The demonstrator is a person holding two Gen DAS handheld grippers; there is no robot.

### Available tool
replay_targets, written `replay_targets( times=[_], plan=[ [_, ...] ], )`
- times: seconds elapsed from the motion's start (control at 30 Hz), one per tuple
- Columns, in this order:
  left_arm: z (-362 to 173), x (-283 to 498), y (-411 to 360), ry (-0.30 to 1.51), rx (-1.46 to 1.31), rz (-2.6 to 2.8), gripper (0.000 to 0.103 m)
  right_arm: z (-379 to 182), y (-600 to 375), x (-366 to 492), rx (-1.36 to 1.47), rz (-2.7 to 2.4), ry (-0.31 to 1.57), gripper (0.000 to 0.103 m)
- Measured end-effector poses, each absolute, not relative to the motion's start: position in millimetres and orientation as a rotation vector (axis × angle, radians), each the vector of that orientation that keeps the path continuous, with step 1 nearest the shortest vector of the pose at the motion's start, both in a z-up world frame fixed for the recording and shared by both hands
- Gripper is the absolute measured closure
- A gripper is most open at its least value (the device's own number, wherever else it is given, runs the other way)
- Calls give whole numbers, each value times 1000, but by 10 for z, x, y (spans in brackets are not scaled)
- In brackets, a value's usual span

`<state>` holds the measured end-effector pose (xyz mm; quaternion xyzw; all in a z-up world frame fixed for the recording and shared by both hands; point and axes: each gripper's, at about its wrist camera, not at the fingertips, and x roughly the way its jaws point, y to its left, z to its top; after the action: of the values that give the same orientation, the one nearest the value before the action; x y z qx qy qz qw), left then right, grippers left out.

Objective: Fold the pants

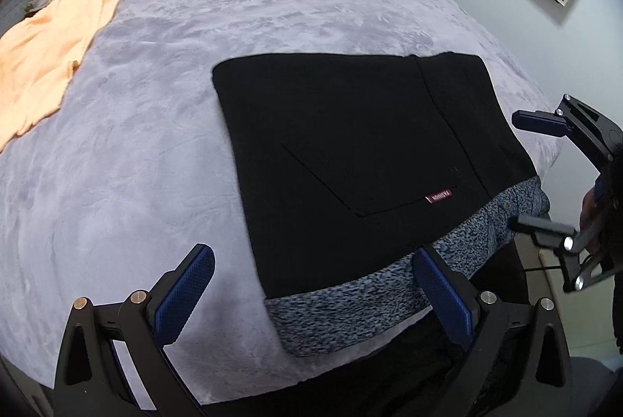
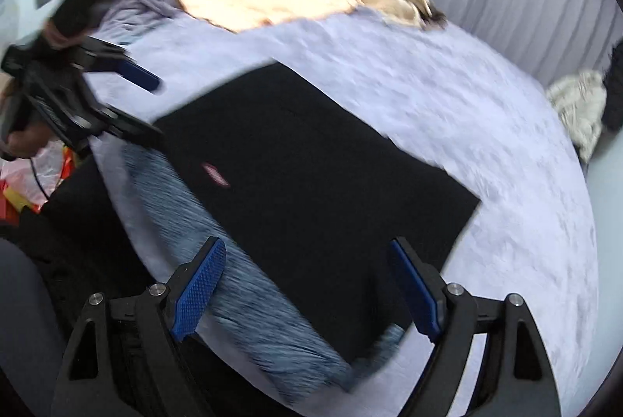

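Left wrist: pants [image 1: 350, 160] are laid flat on the bed [image 1: 155, 144], folded to a black rectangle, grey waistband [image 1: 389, 296] at the near edge. Left tongs [image 1: 307, 296] are spread, nothing held, hovering over the waistband corner. Right tongs [image 1: 521, 171] are seen at the right edge, also spread and empty. An orange shirt [image 1: 43, 66] is lying well apart, far left.

Right wrist: view is blurred. Right tongs [image 2: 311, 292] are spread over the waistband [image 2: 241, 284] end; left tongs [image 2: 152, 105] are seen opposite.

Judgement: one more fold is likely needed. Both waistband corners should be pinched through all layers, lifted evenly, and carried to the far hem with edges kept aligned.
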<state>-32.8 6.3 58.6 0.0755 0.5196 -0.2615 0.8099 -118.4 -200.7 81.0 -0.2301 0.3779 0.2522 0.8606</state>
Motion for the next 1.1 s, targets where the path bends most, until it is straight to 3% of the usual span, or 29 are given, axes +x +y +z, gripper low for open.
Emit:
replay_targets(
  times=[0.23,0.33,0.43,0.57,0.7,0.83,1.1],
  plan=[
    [176,-248,73,1236,112,-538,0,355,-1849,-1226,-648,484,821,16],
    [304,-332,168,1196,107,-534,0,381,-2072,-1335,-635,474,844,15],
    [609,-397,182,1096,130,-564,0,722,-2290,-1407,-486,546,840,15],
    [901,-72,104,1009,27,-548,0,1116,-2509,-1150,-285,503,689,14],
    [757,416,-136,1054,-17,-434,0,978,-2505,-549,-186,433,721,13],
    [373,745,-210,1184,-18,-261,0,547,-2544,-18,-114,346,904,14],
    [554,448,52,1130,-99,-384,0,675,-2983,-240,96,280,867,13]
  ],
)
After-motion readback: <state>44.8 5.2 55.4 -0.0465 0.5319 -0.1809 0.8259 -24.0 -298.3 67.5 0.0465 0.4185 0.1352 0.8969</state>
